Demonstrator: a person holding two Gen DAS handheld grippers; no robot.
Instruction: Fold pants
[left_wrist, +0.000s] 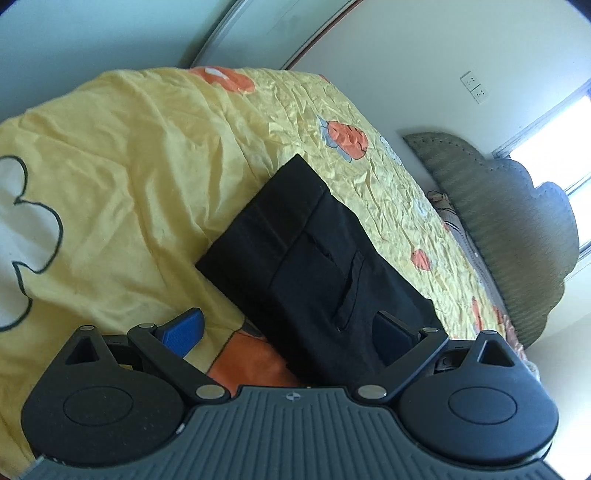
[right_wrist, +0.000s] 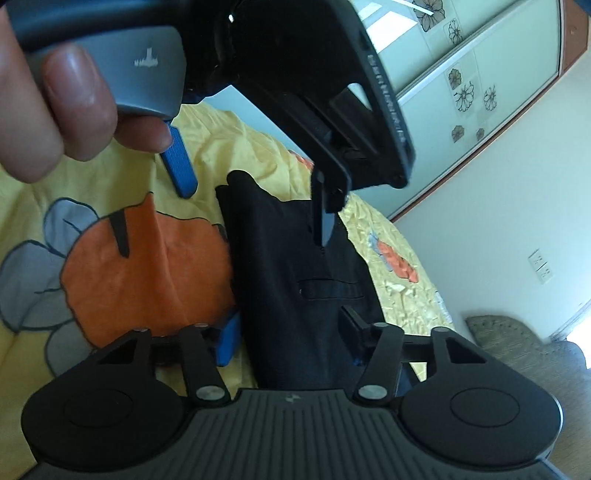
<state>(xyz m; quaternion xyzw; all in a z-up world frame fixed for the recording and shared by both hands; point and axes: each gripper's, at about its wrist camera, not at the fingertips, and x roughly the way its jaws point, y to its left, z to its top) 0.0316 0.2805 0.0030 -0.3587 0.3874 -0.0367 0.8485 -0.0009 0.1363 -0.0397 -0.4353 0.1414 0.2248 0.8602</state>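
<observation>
The black pants (left_wrist: 314, 254) lie folded into a compact rectangle on the yellow bedspread (left_wrist: 129, 166). They also show in the right wrist view (right_wrist: 295, 288). My left gripper (left_wrist: 288, 332) is open, its blue pads wide apart, just above the near end of the pants and holding nothing. My right gripper (right_wrist: 291, 332) is open too, its pads on either side of the near edge of the pants, not clamped. The left gripper also shows in the right wrist view (right_wrist: 255, 199), held by a hand above the far end of the pants.
The bedspread has orange and grey flower prints (right_wrist: 147, 273). A padded grey-green headboard (left_wrist: 509, 236) stands at the bed's far end. A wardrobe with flower decals (right_wrist: 469, 88), a wall socket (left_wrist: 474, 86) and a bright window (left_wrist: 554, 140) surround the bed.
</observation>
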